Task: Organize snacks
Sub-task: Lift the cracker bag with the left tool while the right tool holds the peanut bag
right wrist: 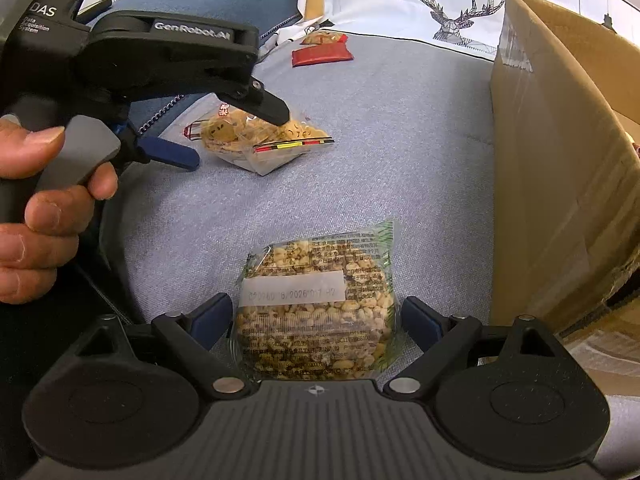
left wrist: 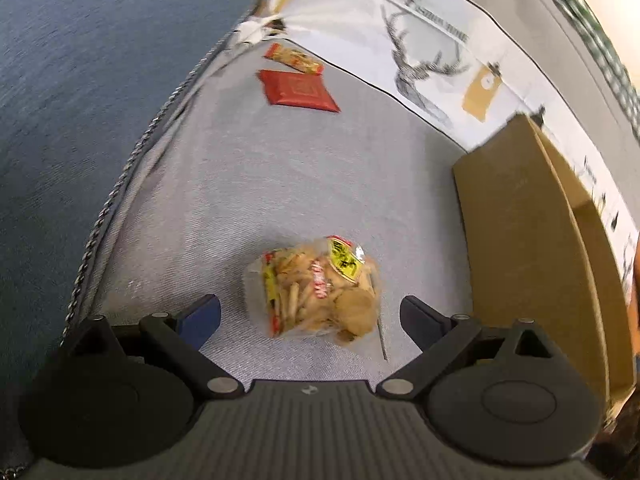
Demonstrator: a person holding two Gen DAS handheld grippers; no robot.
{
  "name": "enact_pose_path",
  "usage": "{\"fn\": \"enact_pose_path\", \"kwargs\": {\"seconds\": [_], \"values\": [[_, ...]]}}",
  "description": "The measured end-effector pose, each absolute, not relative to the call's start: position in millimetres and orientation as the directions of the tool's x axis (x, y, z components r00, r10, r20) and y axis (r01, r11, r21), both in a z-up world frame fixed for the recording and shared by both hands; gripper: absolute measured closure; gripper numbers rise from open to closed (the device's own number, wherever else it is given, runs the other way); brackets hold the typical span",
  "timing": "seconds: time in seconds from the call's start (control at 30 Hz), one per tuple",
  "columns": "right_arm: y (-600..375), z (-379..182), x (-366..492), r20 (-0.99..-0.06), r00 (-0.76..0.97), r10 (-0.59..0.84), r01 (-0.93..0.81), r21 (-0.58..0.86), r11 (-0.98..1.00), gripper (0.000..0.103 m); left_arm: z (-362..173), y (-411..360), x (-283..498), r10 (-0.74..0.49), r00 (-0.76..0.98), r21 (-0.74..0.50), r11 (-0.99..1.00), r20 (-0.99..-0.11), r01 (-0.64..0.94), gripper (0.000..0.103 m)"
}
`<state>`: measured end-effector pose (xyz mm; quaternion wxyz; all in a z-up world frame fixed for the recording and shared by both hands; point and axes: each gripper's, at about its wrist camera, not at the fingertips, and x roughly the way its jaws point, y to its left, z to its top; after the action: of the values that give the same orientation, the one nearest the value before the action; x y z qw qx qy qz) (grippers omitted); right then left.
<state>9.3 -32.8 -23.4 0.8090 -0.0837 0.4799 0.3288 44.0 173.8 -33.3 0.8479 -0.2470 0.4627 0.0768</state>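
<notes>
Item 1: clear bag of mixed crackers, with red and yellow print. It lies flat on the grey fabric surface, in front of the left gripper. That gripper's blue-padded fingers stand wide to either side of the bag, not pressing it. In the right wrist view one finger hangs just over the bag, and a hand grips the handle.

Item 2: clear green-edged packet of puffed grain, with a white date label. It lies between the wide-spread fingers of the right gripper; whether the pads touch its sides cannot be told.

Item 3: flat red packet, far end of the surface, well apart from the bags.

Item 4: orange-and-red snack packet, just beyond the red one.

Item 5: open cardboard box, standing at the right side of the surface, near both bags.

Backdrop: white cloth printed with a geometric deer and lettering.
</notes>
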Motion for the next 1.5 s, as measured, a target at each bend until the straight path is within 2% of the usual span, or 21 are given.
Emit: {"fn": "enact_pose_path", "kwargs": {"seconds": [0.3, 1.0, 1.1, 1.3, 1.5], "values": [[-33, -24, 8, -0.834, 0.324, 0.448, -0.622, 0.169, 0.765, 0.010, -38, 150, 54, -0.027, 0.566, -0.241, 0.921, -0.824, -0.306, 0.005], [-25, -26, -1, -0.833, 0.349, 0.429, -0.659, 0.107, 0.744, 0.010, -41, 141, 57, 0.016, 0.562, -0.178, 0.941, -0.827, -0.289, 0.005], [-26, -26, -2, -0.831, 0.351, 0.432, -0.662, 0.106, 0.742, 0.013, -40, 140, 57, 0.022, 0.565, -0.172, 0.942, -0.825, -0.288, 0.010], [-27, -24, -3, -0.822, 0.366, 0.436, -0.663, 0.098, 0.743, 0.019, -37, 138, 54, 0.019, 0.584, -0.169, 0.949, -0.811, -0.266, 0.027], [-29, -21, -6, -0.803, 0.394, 0.447, -0.653, 0.097, 0.751, 0.019, -30, 135, 48, 0.004, 0.607, -0.181, 0.952, -0.795, -0.245, 0.032]]}}
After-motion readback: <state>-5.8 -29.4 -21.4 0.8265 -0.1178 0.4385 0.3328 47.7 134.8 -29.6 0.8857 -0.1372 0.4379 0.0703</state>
